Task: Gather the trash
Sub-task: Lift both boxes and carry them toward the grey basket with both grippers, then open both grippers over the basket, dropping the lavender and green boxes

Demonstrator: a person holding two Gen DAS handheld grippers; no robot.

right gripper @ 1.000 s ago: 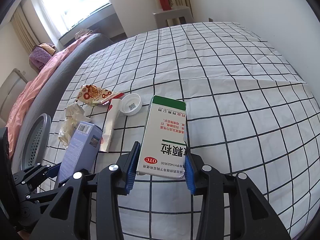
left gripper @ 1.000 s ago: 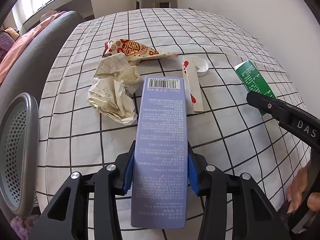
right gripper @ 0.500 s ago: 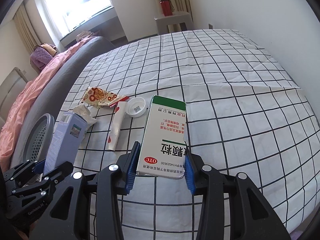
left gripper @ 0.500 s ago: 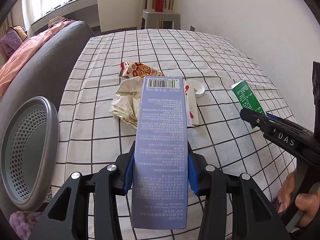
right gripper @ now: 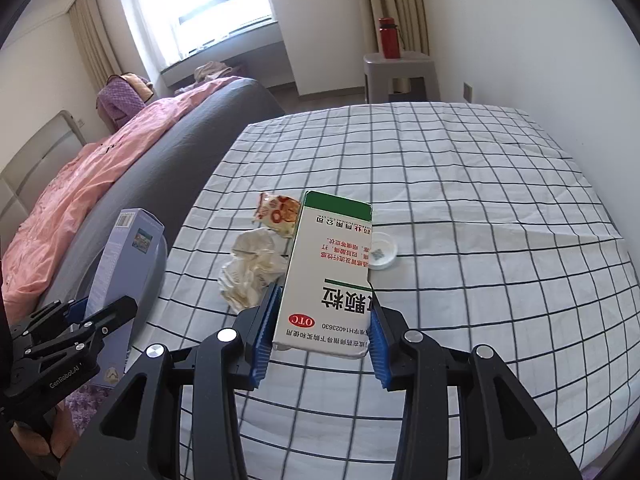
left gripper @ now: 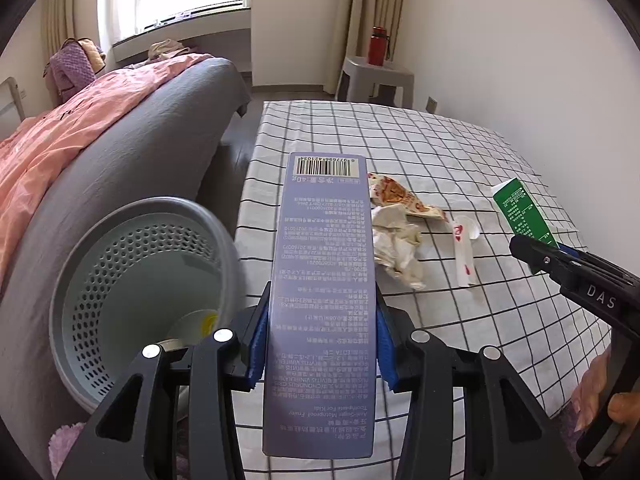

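One checked bed [right gripper: 460, 208] fills the right and far part of the scene, and one grey sofa [left gripper: 132, 160] with a pink blanket [left gripper: 48, 148] runs along its left side. One grey perforated bin [left gripper: 132, 280] sits low at the near left, between sofa and bed edge; something pale with a yellow patch lies in its bottom, too unclear to name. Far off against the wall stands one grey stool [right gripper: 400, 70] with one red bottle [right gripper: 389, 38] on top.

Two boxes are held off the bed. The left gripper [left gripper: 322, 344] is clamped by its blue pads on the long purple box [left gripper: 326, 280], which points away with its barcode end far; the box hangs over the bed's left edge, just right of the bin. The right gripper [right gripper: 322, 340] is clamped on the white box [right gripper: 330, 276] with a green band, held above the bed's near middle.

Four pieces of trash lie on the bed, close together in the middle: one crumpled paper [right gripper: 252, 270], one red-printed wrapper [right gripper: 278, 209] just beyond it, one narrow white sleeve [left gripper: 463, 254] with red marks to the right, and one small white lid [right gripper: 382, 255] near the sleeve's far end.
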